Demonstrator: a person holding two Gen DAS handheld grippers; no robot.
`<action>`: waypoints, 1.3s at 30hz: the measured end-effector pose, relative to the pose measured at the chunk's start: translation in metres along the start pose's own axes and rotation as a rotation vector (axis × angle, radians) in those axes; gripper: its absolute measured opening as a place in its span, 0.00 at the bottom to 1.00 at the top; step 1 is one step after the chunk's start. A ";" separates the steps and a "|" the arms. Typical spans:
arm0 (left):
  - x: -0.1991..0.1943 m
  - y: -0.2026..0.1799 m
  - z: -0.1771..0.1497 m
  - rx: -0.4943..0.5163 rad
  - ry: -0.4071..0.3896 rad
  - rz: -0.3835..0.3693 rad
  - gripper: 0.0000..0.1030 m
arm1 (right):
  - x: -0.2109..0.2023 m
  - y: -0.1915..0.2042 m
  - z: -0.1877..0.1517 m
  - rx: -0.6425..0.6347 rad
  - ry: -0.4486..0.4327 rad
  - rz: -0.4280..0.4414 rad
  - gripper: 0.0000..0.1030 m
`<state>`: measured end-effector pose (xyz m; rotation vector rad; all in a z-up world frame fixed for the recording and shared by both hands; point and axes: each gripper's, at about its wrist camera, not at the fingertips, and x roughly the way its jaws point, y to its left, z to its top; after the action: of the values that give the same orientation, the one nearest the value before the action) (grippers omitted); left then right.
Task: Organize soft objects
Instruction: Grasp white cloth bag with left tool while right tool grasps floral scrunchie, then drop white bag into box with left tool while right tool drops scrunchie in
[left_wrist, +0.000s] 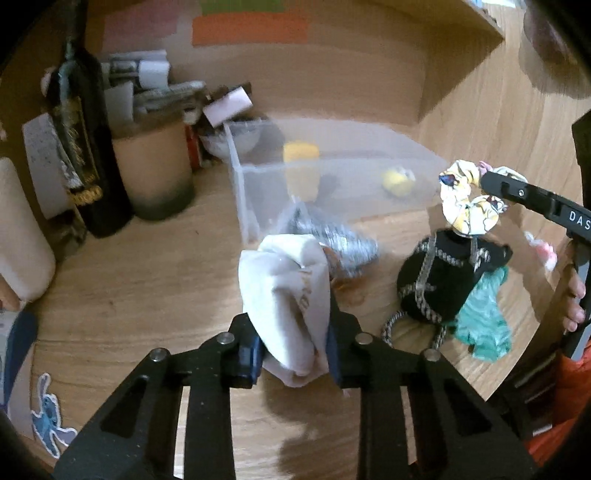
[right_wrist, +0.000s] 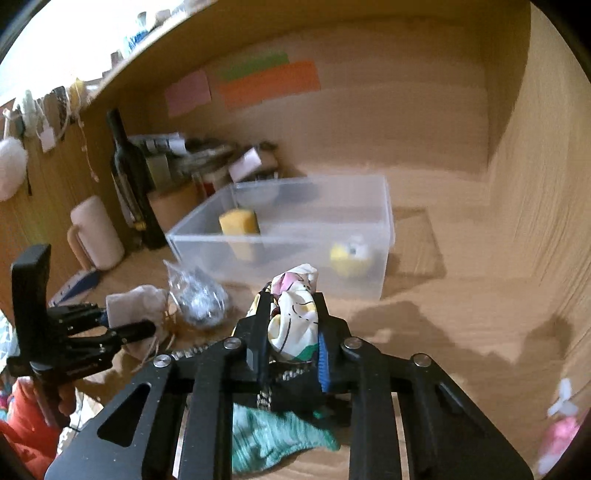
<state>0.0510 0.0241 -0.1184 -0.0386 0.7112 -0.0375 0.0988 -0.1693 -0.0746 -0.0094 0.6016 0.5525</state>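
My left gripper (left_wrist: 293, 347) is shut on a beige cloth pouch (left_wrist: 284, 302), held above the wooden desk; it also shows in the right wrist view (right_wrist: 135, 302). My right gripper (right_wrist: 291, 325) is shut on a white patterned scrunchie (right_wrist: 295, 317), which also shows in the left wrist view (left_wrist: 467, 199). A clear plastic box (right_wrist: 280, 240) stands ahead with a yellow sponge (right_wrist: 240, 225) and a yellow-white soft toy (right_wrist: 351, 254) inside. A black pouch with a cord (left_wrist: 443, 280) and a teal cloth (left_wrist: 484, 317) lie on the desk under the right gripper.
A clear bag with a silvery object (right_wrist: 199, 299) lies in front of the box. A dark wine bottle (right_wrist: 129, 177), a candle jar (left_wrist: 153, 170), a cream mug (right_wrist: 96, 232) and clutter stand at the left back. A pink item (right_wrist: 557, 435) lies at the right.
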 end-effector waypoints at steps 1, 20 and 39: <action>-0.006 0.002 0.004 -0.007 -0.023 0.000 0.26 | -0.003 0.001 0.003 -0.004 -0.017 -0.003 0.17; -0.035 0.013 0.093 0.015 -0.267 0.063 0.26 | -0.007 -0.001 0.053 -0.026 -0.166 -0.059 0.17; 0.090 0.014 0.133 0.001 0.008 0.000 0.27 | 0.079 -0.010 0.075 -0.051 0.007 -0.042 0.17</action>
<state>0.2057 0.0368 -0.0769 -0.0376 0.7191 -0.0380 0.1979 -0.1263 -0.0565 -0.0725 0.5925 0.5270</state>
